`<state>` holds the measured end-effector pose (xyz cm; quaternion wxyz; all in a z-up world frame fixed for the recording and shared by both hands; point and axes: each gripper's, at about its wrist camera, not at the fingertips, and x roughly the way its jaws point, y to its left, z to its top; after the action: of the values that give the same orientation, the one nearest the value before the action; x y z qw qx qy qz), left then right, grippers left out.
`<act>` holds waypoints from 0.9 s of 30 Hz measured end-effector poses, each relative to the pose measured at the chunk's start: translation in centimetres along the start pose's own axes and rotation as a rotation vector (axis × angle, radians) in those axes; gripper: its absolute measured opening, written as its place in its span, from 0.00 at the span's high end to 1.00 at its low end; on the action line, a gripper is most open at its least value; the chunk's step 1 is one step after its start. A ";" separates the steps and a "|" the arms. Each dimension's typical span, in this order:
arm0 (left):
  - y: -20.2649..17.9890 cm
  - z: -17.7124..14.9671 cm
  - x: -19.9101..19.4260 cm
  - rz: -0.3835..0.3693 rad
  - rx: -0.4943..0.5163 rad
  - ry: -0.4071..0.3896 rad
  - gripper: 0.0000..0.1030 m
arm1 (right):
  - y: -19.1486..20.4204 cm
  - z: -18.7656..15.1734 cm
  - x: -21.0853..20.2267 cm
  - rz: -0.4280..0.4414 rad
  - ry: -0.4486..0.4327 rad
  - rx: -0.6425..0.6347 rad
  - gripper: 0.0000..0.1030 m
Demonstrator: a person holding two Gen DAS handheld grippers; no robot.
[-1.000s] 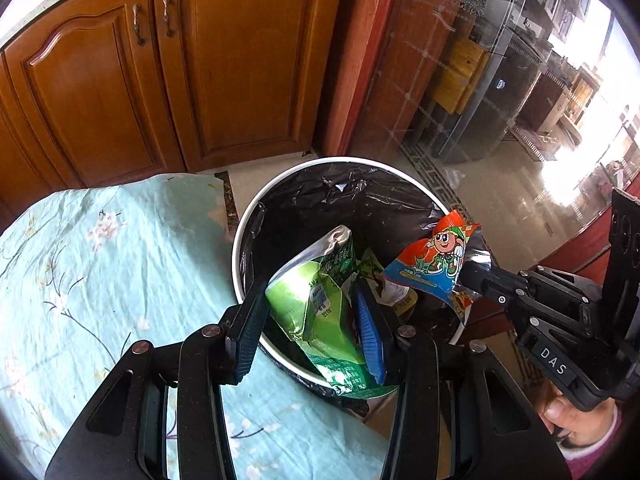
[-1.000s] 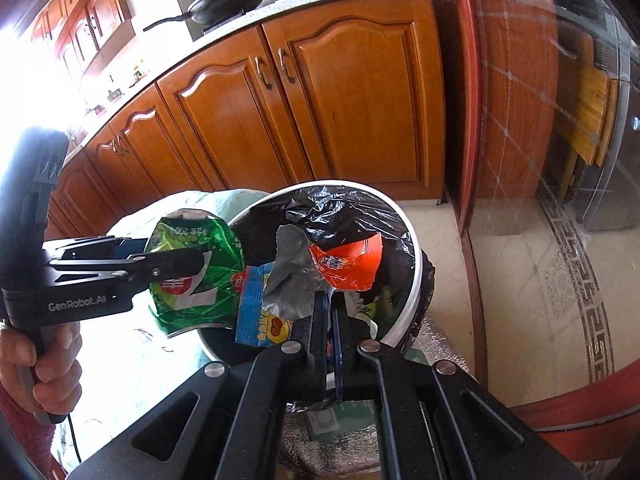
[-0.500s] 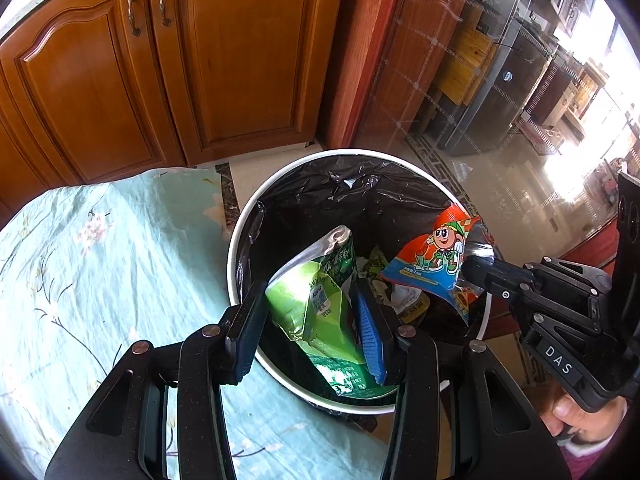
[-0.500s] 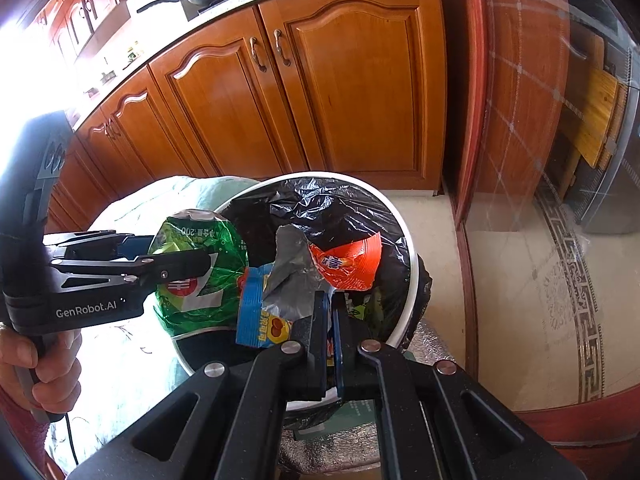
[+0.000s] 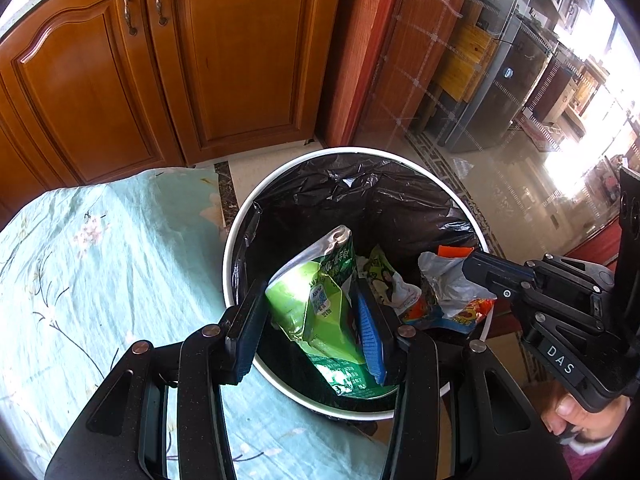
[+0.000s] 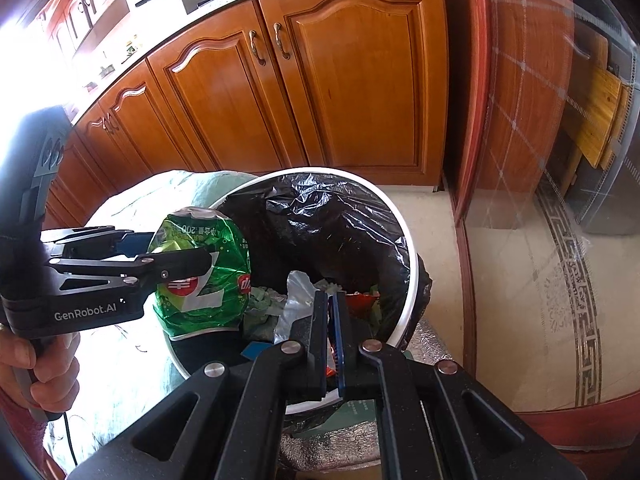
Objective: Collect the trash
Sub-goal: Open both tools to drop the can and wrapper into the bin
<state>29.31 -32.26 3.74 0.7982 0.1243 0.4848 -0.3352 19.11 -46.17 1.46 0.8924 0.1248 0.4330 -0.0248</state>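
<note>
A white bin (image 5: 236, 240) lined with a black bag (image 5: 360, 196) stands beside the table; it also shows in the right wrist view (image 6: 400, 240). My left gripper (image 5: 312, 312) is shut on a crumpled green snack bag (image 5: 316, 300) and holds it over the bin's near rim; the bag also shows in the right wrist view (image 6: 204, 276). My right gripper (image 6: 330, 320) is shut on a red, blue and silver wrapper (image 5: 448, 292) and has it low inside the bin. More wrappers (image 5: 384, 276) lie in the bin.
A pale blue flowered tablecloth (image 5: 100, 272) covers the table left of the bin. Wooden cabinet doors (image 5: 160, 72) stand behind it. A glass partition (image 5: 460, 80) and tiled floor (image 6: 520, 300) lie to the right. A foil mat (image 6: 344, 440) lies under the bin.
My right gripper has lowered the red and silver wrapper into the bin. My left gripper has moved slightly further over the bin, still holding the green bag.
</note>
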 end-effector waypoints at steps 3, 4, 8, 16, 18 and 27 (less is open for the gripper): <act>-0.1 0.0 0.1 0.004 0.005 0.003 0.59 | 0.0 0.0 0.0 -0.001 -0.001 -0.002 0.97; 0.0 0.0 0.2 0.004 0.005 0.004 0.59 | 0.1 0.1 0.0 0.001 -0.001 -0.002 0.97; 0.1 0.0 0.4 0.008 0.003 0.009 0.59 | 0.1 0.1 0.0 0.001 -0.001 -0.003 0.98; 0.0 0.0 0.9 0.007 0.007 0.022 0.59 | -0.2 0.4 0.2 -0.003 -0.003 -0.001 0.98; 0.0 0.0 1.0 0.009 0.010 0.024 0.59 | -0.2 0.5 0.2 -0.005 -0.004 -0.001 0.97; -0.1 -0.1 1.3 0.011 0.014 0.029 0.59 | -0.2 0.5 0.1 -0.007 -0.012 0.000 0.95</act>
<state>29.60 -32.82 2.65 0.7920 0.1374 0.4934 -0.3324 19.55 -46.50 1.66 0.8948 0.1229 0.4283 -0.0287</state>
